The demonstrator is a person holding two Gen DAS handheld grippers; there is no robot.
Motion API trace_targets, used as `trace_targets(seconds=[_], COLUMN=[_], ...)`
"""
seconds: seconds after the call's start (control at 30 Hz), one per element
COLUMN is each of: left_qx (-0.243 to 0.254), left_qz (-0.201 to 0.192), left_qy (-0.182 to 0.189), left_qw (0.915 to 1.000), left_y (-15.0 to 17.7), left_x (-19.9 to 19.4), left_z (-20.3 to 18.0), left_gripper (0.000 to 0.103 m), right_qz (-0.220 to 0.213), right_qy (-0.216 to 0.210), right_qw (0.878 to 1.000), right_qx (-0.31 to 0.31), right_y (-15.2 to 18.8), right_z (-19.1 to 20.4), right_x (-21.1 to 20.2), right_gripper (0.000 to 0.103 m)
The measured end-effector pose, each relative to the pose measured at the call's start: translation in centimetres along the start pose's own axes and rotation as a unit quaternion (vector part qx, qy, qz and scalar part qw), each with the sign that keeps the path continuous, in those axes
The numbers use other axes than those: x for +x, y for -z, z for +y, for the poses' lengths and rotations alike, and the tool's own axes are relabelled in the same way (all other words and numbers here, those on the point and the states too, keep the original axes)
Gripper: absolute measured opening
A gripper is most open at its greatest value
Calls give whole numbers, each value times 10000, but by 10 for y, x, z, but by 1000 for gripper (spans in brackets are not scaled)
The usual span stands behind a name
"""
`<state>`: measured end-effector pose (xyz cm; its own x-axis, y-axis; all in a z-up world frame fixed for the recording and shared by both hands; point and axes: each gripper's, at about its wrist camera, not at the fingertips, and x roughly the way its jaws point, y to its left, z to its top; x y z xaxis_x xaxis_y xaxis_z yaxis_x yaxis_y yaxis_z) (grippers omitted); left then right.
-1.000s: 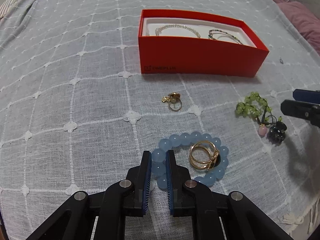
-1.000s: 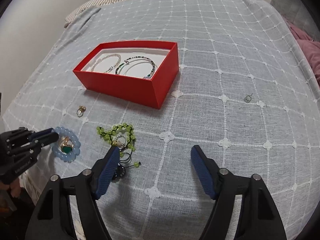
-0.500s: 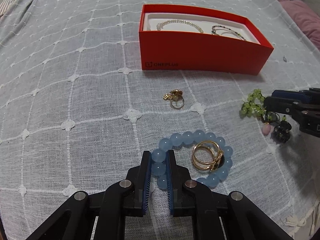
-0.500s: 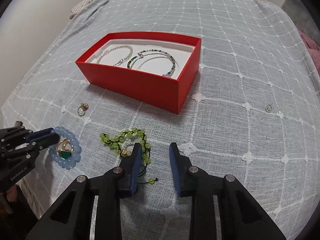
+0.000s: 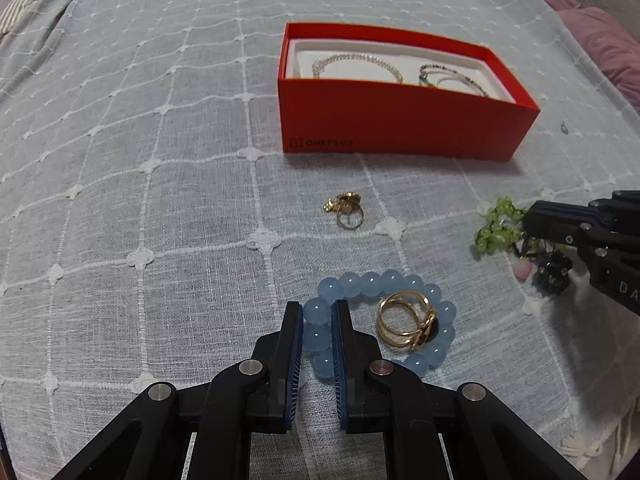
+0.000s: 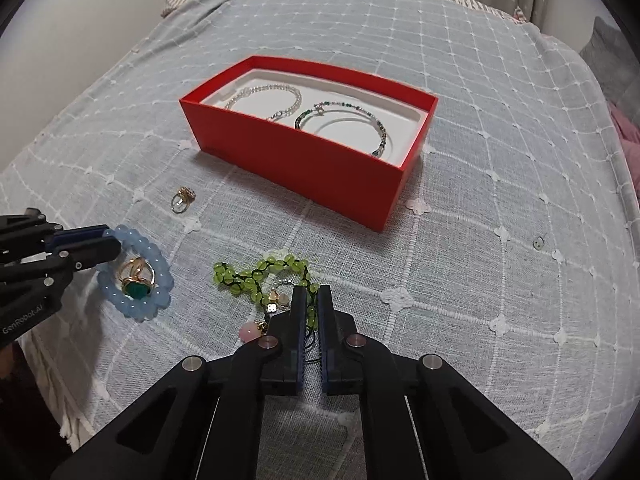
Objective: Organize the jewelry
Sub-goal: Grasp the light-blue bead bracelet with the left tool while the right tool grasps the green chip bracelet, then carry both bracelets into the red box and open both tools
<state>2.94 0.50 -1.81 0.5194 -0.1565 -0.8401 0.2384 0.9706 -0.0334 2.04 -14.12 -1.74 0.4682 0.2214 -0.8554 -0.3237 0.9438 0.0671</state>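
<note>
My left gripper point(image 5: 316, 312) is shut on the blue bead bracelet point(image 5: 384, 280), which lies on the bedspread with a gold ring with a green stone point(image 5: 408, 318) inside its loop. My right gripper point(image 6: 312, 300) is shut on the green bead bracelet point(image 6: 256, 274) at its near right side; the bracelet lies on the cloth with a pink charm point(image 6: 249, 331). A small gold ring point(image 5: 348, 210) lies between the bracelets and the red box point(image 5: 400, 128). The box holds a pearl bracelet point(image 6: 264, 98) and a green-beaded bracelet point(image 6: 344, 120).
The grey quilted bedspread point(image 6: 480, 280) covers the whole surface. Its near edge with fringe drops off close behind both grippers. A tiny metal piece point(image 6: 539, 243) lies to the right of the box. Pink bedding point(image 5: 600, 40) lies at the far right.
My right gripper has moved forward onto the green bead bracelet and closed from wide open to shut on it. My left gripper has stayed shut on the blue bracelet.
</note>
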Motion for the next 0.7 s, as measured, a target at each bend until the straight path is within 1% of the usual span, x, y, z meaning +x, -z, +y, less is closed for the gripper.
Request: trace_targets(seconds=[0.2, 0.47, 0.7], left_qx=[31, 52, 82], left_qz=[-233, -517, -759], left_qy=[109, 351, 530], left_qw=[9997, 9980, 9957], left_y=[-9, -20, -33], left_x=[-16, -35, -50], left_z=[-5, -18, -30], left_gripper=[9, 9, 9], right_qz=[-201, -523, -754], right_qy=[-58, -167, -233], right_qw=[9997, 9982, 9965], right_qx=[125, 228, 286], right_y=[-2, -4, -11], right_z=[-5, -3, -1], right_x=[-26, -62, -84], right_gripper=[5, 5, 5])
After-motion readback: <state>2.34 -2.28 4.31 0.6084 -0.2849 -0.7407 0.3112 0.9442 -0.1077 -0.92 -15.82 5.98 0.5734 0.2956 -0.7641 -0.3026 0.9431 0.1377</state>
